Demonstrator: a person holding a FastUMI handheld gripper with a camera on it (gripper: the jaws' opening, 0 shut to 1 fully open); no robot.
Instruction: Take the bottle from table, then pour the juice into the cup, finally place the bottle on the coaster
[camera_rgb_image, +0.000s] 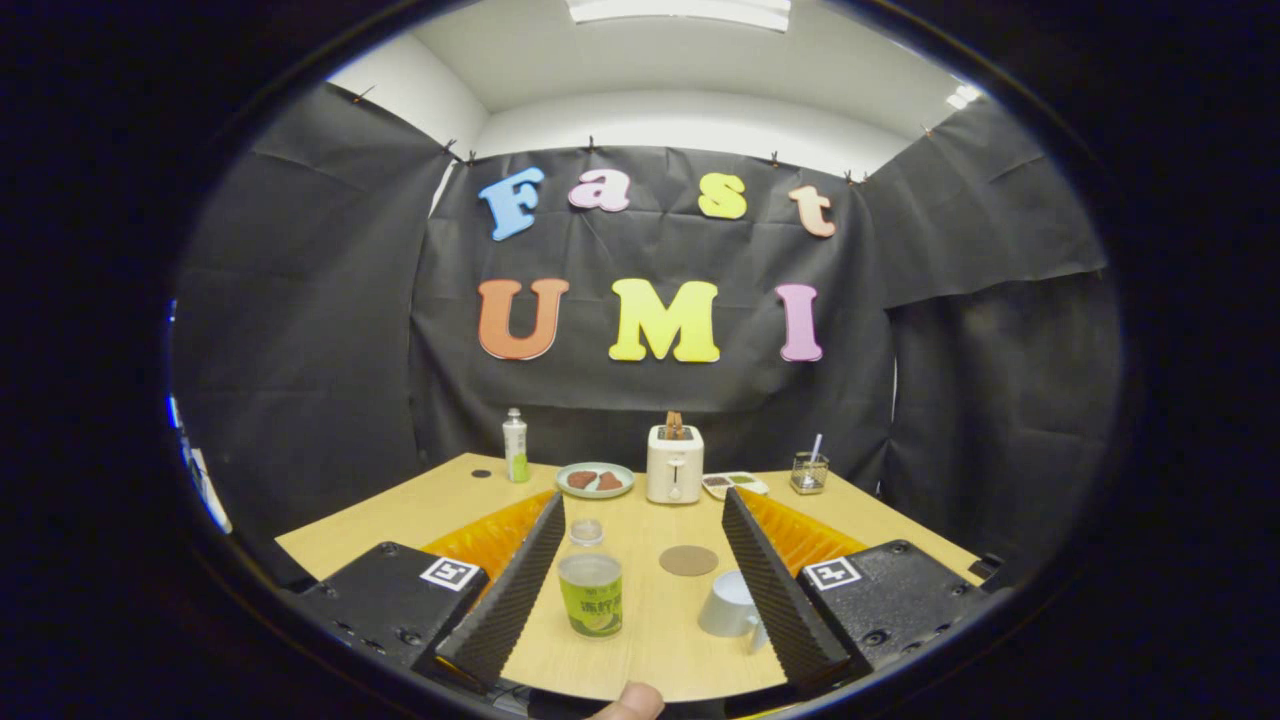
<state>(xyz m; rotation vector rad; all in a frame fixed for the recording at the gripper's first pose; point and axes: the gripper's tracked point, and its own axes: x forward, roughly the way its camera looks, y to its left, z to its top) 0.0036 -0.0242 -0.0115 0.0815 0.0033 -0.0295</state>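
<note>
hand-held gripper (640, 585) | fingers spread wide | level, holding nothing

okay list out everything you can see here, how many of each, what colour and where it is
juice bottle: one, clear with green label, upright between the tongs, nearer the left finger
cup: one, white, by the right finger
coaster: one, brown, round, just beyond the cup
toaster: one, cream, far side of table, something brown in its slot
plate: one, pale green, left of toaster, holding brown pieces
tall bottle: one, white and green, left of plate
tray: one, white, right of toaster
glass: one, clear, right of tray
table: one, light wood
tongs: one pair, black fingers, open
fingertip: one, below the tongs
</note>
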